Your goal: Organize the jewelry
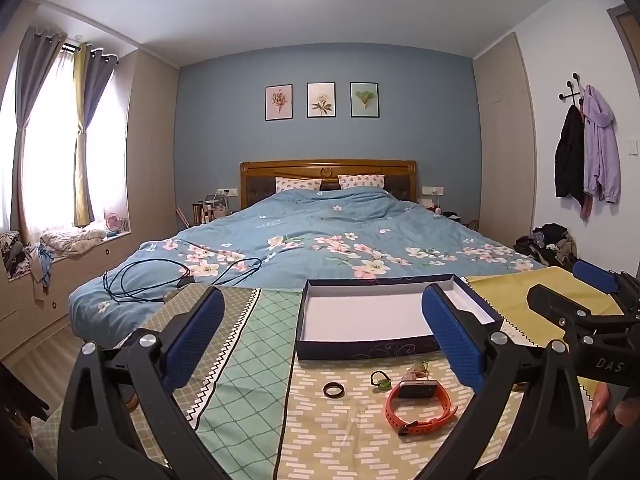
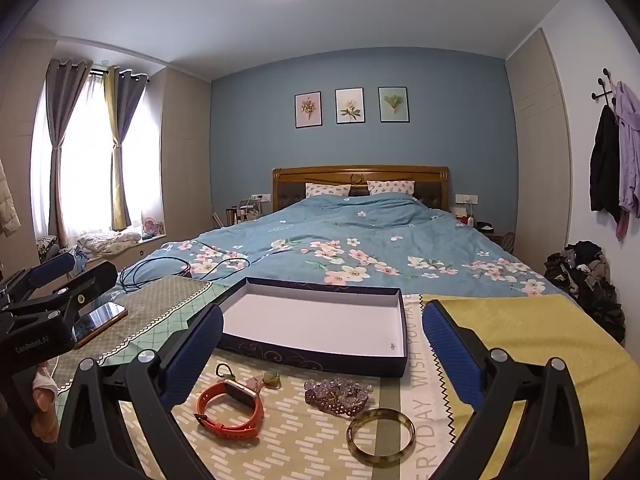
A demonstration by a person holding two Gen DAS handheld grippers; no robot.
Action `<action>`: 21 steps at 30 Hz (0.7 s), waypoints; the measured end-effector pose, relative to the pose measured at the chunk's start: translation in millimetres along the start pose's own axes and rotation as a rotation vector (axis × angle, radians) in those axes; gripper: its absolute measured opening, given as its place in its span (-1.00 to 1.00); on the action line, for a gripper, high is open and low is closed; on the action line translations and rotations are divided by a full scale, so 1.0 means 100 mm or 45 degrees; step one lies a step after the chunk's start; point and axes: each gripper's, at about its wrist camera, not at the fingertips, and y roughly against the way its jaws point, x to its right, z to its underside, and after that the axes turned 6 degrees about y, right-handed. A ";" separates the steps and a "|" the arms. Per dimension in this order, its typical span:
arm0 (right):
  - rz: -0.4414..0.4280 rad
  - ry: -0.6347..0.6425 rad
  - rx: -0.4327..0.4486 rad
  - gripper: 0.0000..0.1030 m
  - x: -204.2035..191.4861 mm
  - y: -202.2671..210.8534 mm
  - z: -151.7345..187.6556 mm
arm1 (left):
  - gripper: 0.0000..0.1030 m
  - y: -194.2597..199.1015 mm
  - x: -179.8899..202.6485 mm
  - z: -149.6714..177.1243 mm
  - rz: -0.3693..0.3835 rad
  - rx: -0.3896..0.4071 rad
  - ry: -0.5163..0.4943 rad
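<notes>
A shallow dark-blue box (image 1: 362,350) (image 2: 316,354) with a white inside lies empty on the patterned cloth at the foot of the bed. In front of it lie an orange watch (image 1: 418,406) (image 2: 230,410), a dark ring (image 1: 332,389), a small green pendant (image 1: 380,382) (image 2: 271,379), a purple bead bracelet (image 2: 337,396) and a brownish bangle (image 2: 380,436). My left gripper (image 1: 330,328) stands open above the ring and watch, holding nothing. My right gripper (image 2: 322,340) is open too, hovering over the watch and bracelets.
A phone (image 2: 100,320) lies at the left on the cloth, a yellow cloth (image 2: 540,344) at the right. Black cables (image 1: 160,276) sprawl on the flowered duvet beyond. Clothes are piled on the floor at the right (image 2: 588,280). A hand holds each gripper.
</notes>
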 end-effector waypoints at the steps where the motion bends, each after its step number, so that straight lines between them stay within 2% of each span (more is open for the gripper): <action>1: -0.004 -0.001 -0.001 0.87 -0.01 0.00 -0.03 | 0.89 0.01 0.00 -0.01 0.000 0.002 -0.002; 21: -0.012 -0.009 0.008 0.87 -0.02 0.02 0.01 | 0.89 0.06 0.02 -0.01 0.000 0.014 -0.015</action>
